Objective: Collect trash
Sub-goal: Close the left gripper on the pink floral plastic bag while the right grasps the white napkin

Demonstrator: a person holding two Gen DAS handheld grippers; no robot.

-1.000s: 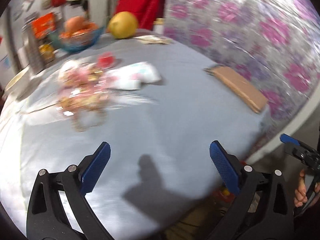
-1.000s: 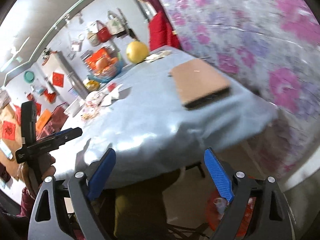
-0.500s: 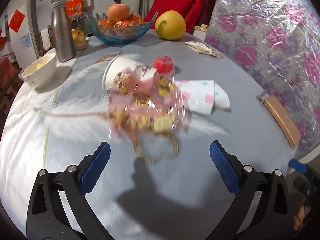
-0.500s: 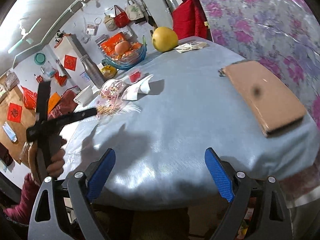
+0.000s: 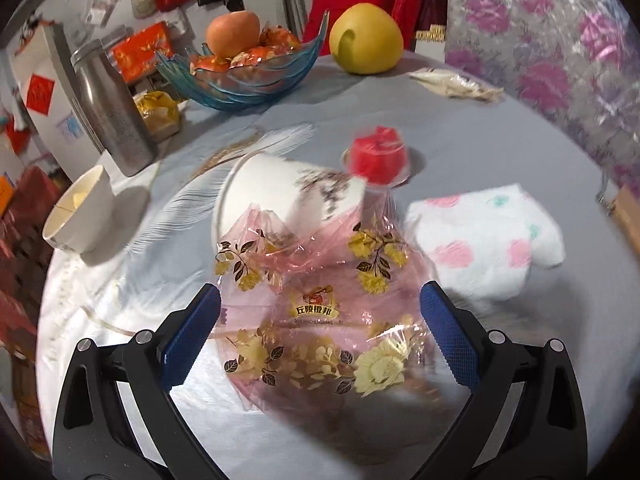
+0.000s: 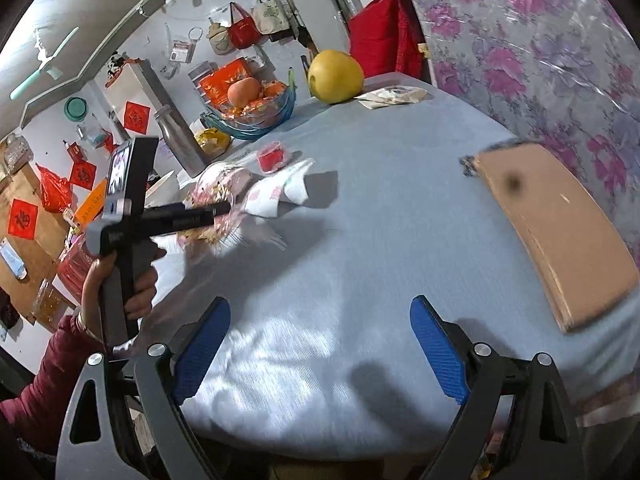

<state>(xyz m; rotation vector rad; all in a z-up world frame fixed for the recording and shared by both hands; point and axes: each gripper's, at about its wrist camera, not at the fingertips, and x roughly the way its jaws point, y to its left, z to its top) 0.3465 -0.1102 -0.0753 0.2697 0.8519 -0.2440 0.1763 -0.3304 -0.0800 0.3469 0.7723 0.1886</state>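
A crumpled pink cellophane wrapper (image 5: 320, 312) with gold flowers lies on the grey-blue tablecloth, partly over a tipped white paper cup (image 5: 280, 196). My left gripper (image 5: 318, 336) is open, its blue pads on either side of the wrapper. A small red jelly cup (image 5: 378, 156) and a folded flowered napkin (image 5: 488, 240) lie just beyond. My right gripper (image 6: 320, 348) is open and empty over the table's near edge; in its view the left gripper (image 6: 216, 210) reaches into the wrapper (image 6: 208, 232).
A blue glass fruit bowl (image 5: 244, 76), yellow pomelo (image 5: 366, 40), steel flask (image 5: 112, 108), small white bowl (image 5: 80, 210) and flat packet (image 5: 452, 84) stand at the back. A brown notebook (image 6: 556, 232) lies at the table's right edge, by a flowered wall.
My left gripper has swung left and moved forward until the wrapper sits between its open pads. My right gripper has risen and come in over the table's edge.
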